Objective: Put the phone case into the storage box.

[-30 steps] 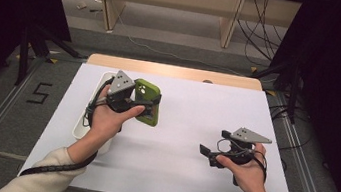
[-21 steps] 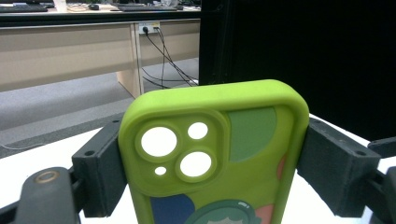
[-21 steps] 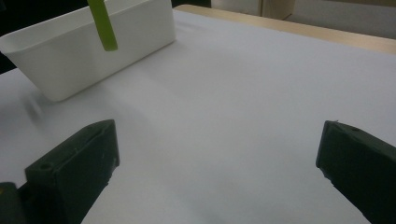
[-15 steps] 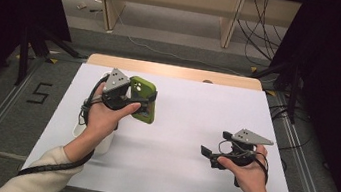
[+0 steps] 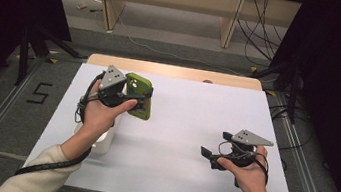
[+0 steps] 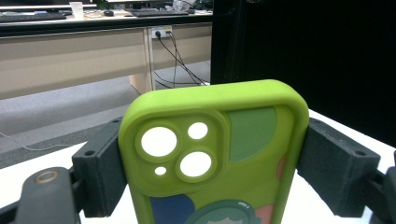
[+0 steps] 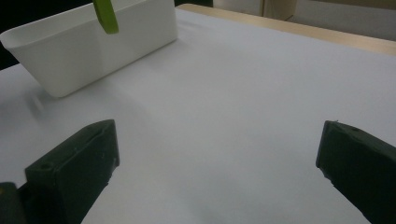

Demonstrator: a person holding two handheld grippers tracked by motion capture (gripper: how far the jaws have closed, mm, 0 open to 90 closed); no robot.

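Two hand-held grippers worked over a table (image 5: 174, 127) covered in white. The left gripper (image 5: 130, 98), seen in the high view at the table's left rear, grasped a lime-green phone case (image 5: 139, 95) across its width, holding it raised off the white surface. In the left gripper view the phone case (image 6: 212, 154) stood upright between the two black jaws, each jaw pressed against one long edge; its back faced the camera, with a raised camera block (image 6: 180, 154) pierced by round openings at upper left, and patches of darker green, blue and pink lower down. A white rectangular bin (image 5: 102, 139) sat on the table under the left forearm, just nearer the person than the held case. In the right gripper view the white bin (image 7: 93, 46) lay at upper left, with a green edge of the case (image 7: 106, 16) hanging above it. The right gripper (image 5: 210, 156) rested low at the table's right front, well apart from the case, its jaws released and spread wide with nothing but bare white surface between them.
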